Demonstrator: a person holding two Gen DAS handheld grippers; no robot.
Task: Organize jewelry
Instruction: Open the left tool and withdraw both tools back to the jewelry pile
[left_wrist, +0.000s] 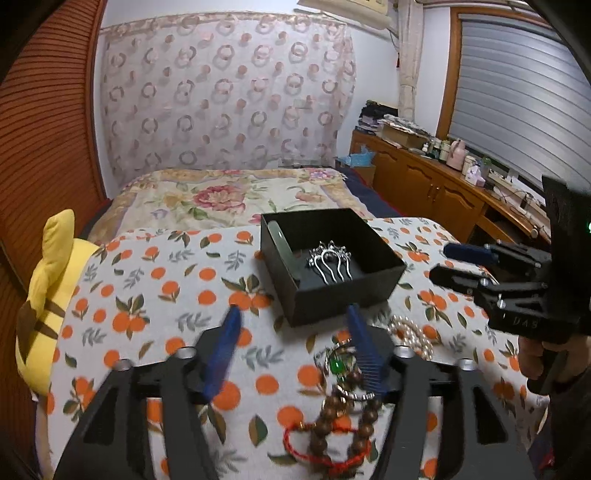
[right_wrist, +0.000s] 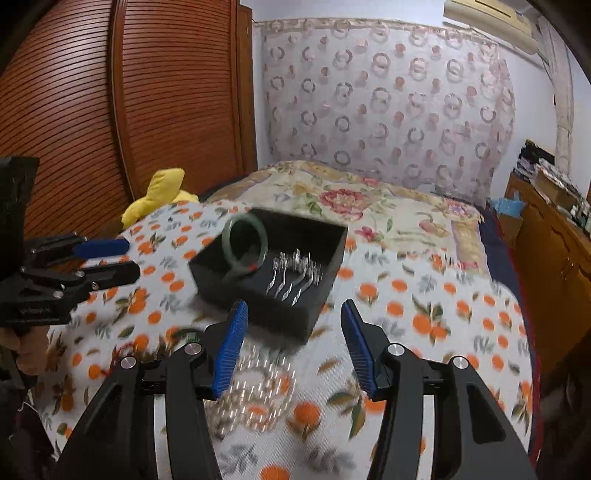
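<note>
A black box (left_wrist: 332, 266) sits open on the orange-print cloth (left_wrist: 155, 280) of a bed, already holding a silver comb (left_wrist: 330, 260) and a green bangle (right_wrist: 244, 246) that leans on edge against its left wall, an arrangement that, by the look of it, leaves the floor of the box free for more pieces. The rest of the jewelry lies loose on the cloth just in front of the box: a pearl string (left_wrist: 412, 334), a brown bead bracelet (left_wrist: 347, 417), a red cord (left_wrist: 317, 452) and a small piece with a green stone (left_wrist: 337, 365), bunched close together and partly overlapping. The left gripper (left_wrist: 291, 325) hangs over this pile, its blue pads (left_wrist: 223, 350) spread wide and gripping nothing; the right-hand pad stands over the green-stone piece, though whether it touches cannot be told. The right gripper (right_wrist: 293, 328) is likewise wide apart and empty, poised above the blurred pearls with the near corner of the box between its tips. Judging from this, sorting is partway done and the loose pieces come next.
</note>
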